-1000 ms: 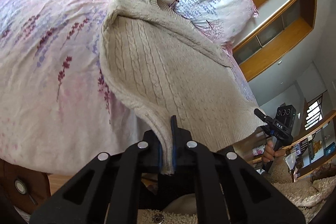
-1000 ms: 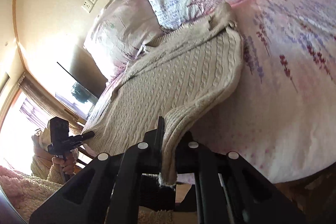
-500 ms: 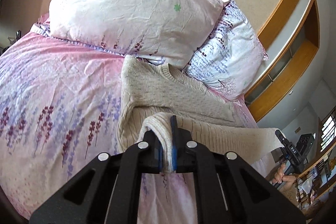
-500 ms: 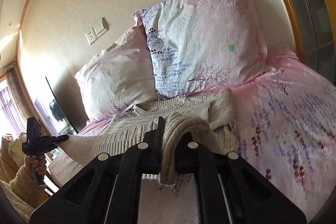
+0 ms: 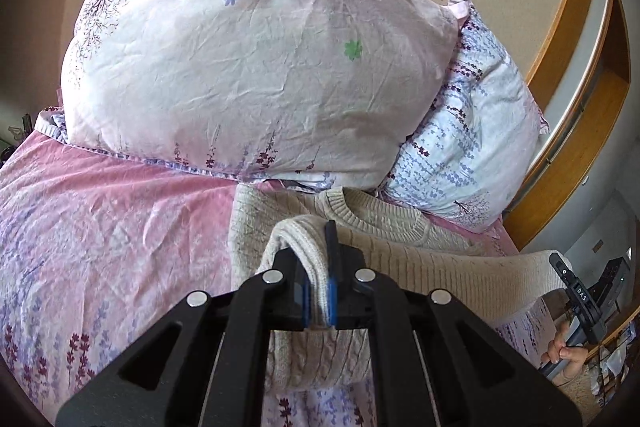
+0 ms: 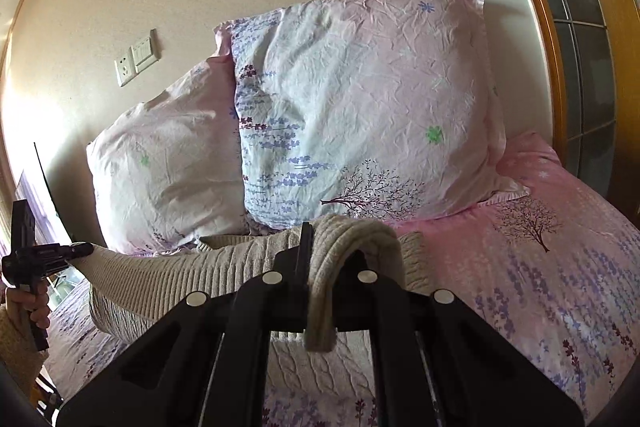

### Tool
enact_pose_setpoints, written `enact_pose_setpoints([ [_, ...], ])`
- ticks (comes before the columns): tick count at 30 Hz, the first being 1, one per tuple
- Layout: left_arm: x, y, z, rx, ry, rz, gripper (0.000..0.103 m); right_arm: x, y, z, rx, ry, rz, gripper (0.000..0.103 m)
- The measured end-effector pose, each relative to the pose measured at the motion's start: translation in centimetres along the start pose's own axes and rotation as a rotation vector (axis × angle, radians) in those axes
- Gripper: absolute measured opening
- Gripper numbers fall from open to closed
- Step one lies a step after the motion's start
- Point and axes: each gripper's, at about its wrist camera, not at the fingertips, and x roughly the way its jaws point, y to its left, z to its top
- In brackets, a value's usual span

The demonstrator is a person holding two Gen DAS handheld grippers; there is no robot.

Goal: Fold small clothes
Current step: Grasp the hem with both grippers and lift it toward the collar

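A cream cable-knit sweater [image 5: 440,267] lies on the pink floral bedspread [image 5: 120,235], its collar toward the pillows. My left gripper [image 5: 318,291] is shut on the sweater's ribbed hem at one corner. My right gripper [image 6: 320,291] is shut on the other hem corner [image 6: 340,247]. The hem stretches between the two grippers and is carried over the sweater's upper part, near the collar. In the right wrist view the left gripper [image 6: 76,250] shows at far left with the sweater [image 6: 180,279] pulled taut; in the left wrist view the right gripper [image 5: 560,269] shows at far right.
Two floral pillows [image 5: 248,67] [image 5: 480,147] lean on the wall just behind the sweater's collar. A wooden frame [image 5: 568,67] runs along the right side of the bed. Wall switches [image 6: 136,61] sit above the left pillow.
Both grippers have lifted the hem from the bed's near edge and carried it forward over the sweater toward the collar and pillows. Both stay shut on the hem.
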Motion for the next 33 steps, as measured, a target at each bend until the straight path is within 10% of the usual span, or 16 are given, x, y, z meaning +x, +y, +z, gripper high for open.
enact_pose_setpoints([
  [23,13.7,3.7,0.5,-0.220,0.156,0.026,0.007,14.1,-4.8,-1.2,0.327,0.298,-0.111,0.009],
  [33,14.1,4.6,1.7,-0.350,0.165,-0.035,0.025,16.8,-6.8,-0.2,0.513,0.318,-0.080,0.044],
])
